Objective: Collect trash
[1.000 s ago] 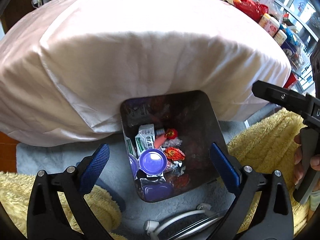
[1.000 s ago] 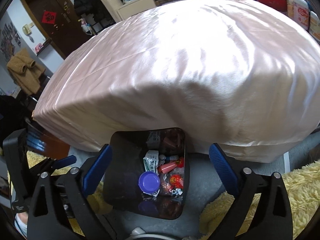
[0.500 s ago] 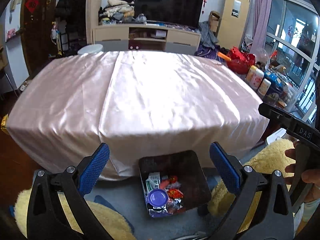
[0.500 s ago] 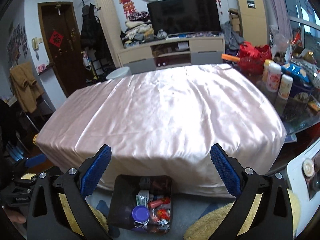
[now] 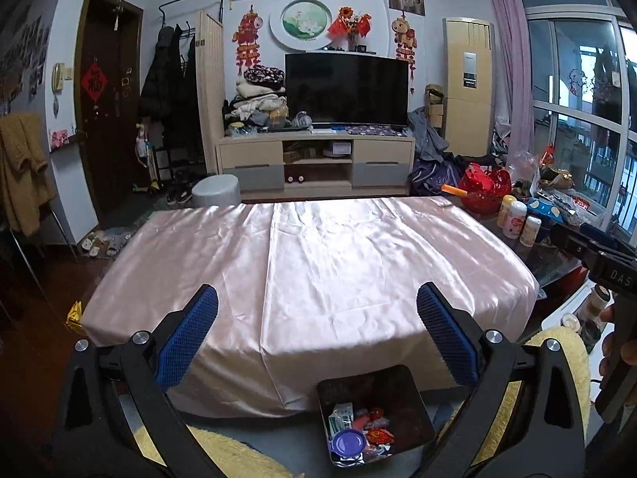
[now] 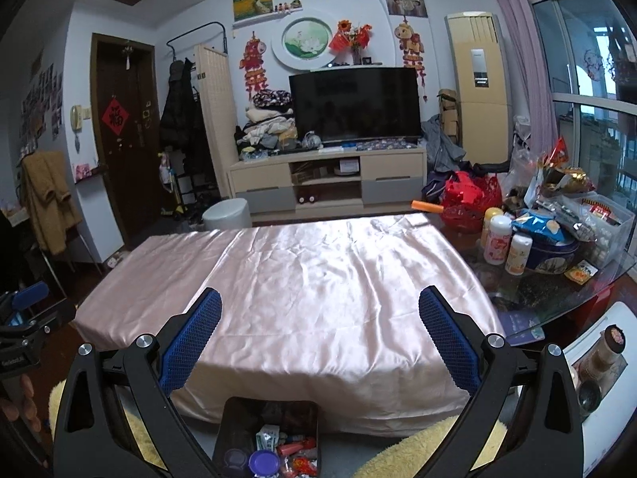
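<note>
A dark square trash bin (image 5: 410, 402) stands on the floor in front of the table; it also shows in the right wrist view (image 6: 235, 426). It holds wrappers, a purple lid (image 5: 348, 441) and red scraps. My left gripper (image 5: 316, 338) is open and empty, raised well above the bin. My right gripper (image 6: 318, 338) is open and empty too, at a similar height. The pink satin tablecloth (image 5: 318, 263) is bare. The right gripper's body (image 5: 605, 271) shows at the right edge of the left wrist view.
Bottles and snack packs (image 6: 529, 239) crowd a glass table at the right. A TV cabinet (image 5: 314, 163) stands behind the table, a grey stool (image 5: 217, 195) at its left. Yellow fluffy cushions (image 5: 557, 358) flank the bin.
Both grippers have risen and tilted up from close over the bin, so the view now takes in the whole table and room. Both stayed open and empty.
</note>
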`<state>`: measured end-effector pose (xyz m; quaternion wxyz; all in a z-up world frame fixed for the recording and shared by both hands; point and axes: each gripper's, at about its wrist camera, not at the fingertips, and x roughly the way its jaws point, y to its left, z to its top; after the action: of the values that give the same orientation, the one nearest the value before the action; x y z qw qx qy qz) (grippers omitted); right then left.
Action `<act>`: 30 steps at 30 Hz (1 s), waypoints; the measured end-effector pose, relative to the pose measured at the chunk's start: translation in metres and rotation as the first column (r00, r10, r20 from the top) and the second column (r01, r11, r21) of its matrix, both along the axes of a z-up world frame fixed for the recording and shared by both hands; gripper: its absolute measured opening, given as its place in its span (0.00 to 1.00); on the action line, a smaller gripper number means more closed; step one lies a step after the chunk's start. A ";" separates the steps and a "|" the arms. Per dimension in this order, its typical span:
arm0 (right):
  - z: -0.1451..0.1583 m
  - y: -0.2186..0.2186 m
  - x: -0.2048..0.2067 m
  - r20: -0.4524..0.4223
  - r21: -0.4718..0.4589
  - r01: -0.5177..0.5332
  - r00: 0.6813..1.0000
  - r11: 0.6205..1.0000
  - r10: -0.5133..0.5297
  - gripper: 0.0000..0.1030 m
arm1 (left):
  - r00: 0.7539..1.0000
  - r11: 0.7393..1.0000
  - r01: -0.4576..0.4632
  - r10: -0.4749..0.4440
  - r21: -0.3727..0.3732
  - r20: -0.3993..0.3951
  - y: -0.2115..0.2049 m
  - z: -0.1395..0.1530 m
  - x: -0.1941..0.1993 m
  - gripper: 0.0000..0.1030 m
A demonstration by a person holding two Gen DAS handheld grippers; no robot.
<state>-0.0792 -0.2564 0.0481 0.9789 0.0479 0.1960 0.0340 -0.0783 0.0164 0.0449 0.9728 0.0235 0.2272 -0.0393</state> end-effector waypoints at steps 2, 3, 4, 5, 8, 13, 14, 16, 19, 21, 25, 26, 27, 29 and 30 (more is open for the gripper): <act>0.006 0.000 -0.006 0.028 -0.031 0.034 0.999 0.999 -0.033 0.97 | 1.000 1.000 -0.005 0.005 0.012 0.018 -0.003 0.003 -0.003 0.92; 0.008 0.000 -0.009 0.039 -0.036 0.041 0.998 0.998 -0.040 0.97 | 1.000 1.000 -0.002 0.002 0.010 0.022 -0.003 0.004 -0.003 0.92; 0.009 0.000 -0.010 0.045 -0.032 0.042 0.998 0.999 -0.040 0.97 | 1.000 1.000 0.002 -0.002 0.008 0.025 -0.004 0.005 -0.004 0.92; 0.010 -0.001 -0.012 0.048 -0.023 0.038 0.998 0.999 -0.036 0.97 | 1.000 1.000 0.004 -0.004 0.007 0.026 -0.004 0.005 -0.004 0.92; 0.011 0.000 -0.014 0.050 -0.027 0.029 0.998 0.999 -0.027 0.97 | 1.000 1.000 0.003 -0.003 0.016 0.031 -0.007 0.005 -0.005 0.92; 0.010 0.003 -0.013 0.041 -0.031 0.031 0.999 0.999 -0.029 0.97 | 1.000 1.000 0.004 -0.004 0.015 0.018 -0.008 0.000 -0.002 0.92; 0.009 0.004 -0.012 0.038 -0.033 0.033 0.999 0.999 -0.032 0.97 | 1.000 1.000 0.005 -0.005 0.013 0.016 -0.008 -0.001 -0.003 0.92; 0.007 0.004 -0.009 0.029 -0.035 0.038 0.999 0.999 -0.037 0.97 | 1.000 1.000 0.008 -0.008 0.006 0.014 -0.006 -0.001 -0.003 0.92; 0.005 0.005 -0.008 0.019 -0.030 0.040 0.999 0.999 -0.040 0.97 | 1.000 1.000 0.008 -0.008 0.000 0.017 -0.005 0.000 -0.003 0.92; 0.004 0.006 -0.008 0.018 -0.031 0.039 0.999 0.999 -0.039 0.97 | 1.000 1.000 0.006 -0.006 -0.002 0.018 -0.004 0.000 -0.003 0.92; 0.004 0.006 -0.008 0.016 -0.032 0.040 0.999 0.999 -0.039 0.97 | 1.000 1.000 0.002 -0.001 -0.012 0.026 -0.002 0.001 -0.004 0.92; 0.004 0.006 -0.008 0.017 -0.032 0.040 0.999 0.999 -0.040 0.97 | 1.000 1.000 0.000 0.000 -0.017 0.030 -0.002 0.002 -0.004 0.92; 0.004 0.006 -0.007 0.016 -0.032 0.041 0.999 0.999 -0.040 0.97 | 0.999 1.000 -0.001 0.002 -0.022 0.034 -0.001 0.003 -0.005 0.92; 0.004 0.006 -0.007 0.016 -0.031 0.040 0.999 0.999 -0.040 0.97 | 0.999 1.000 -0.003 0.004 -0.029 0.042 0.000 0.004 -0.006 0.92; 0.004 0.006 -0.007 0.016 -0.031 0.041 0.999 0.999 -0.040 0.97 | 0.999 1.000 -0.004 0.005 -0.031 0.046 0.000 0.005 -0.006 0.92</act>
<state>-0.0865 -0.2507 0.0521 0.9815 0.0361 0.1879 0.0115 -0.0846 0.0164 0.0496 0.9780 0.0088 0.2043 -0.0401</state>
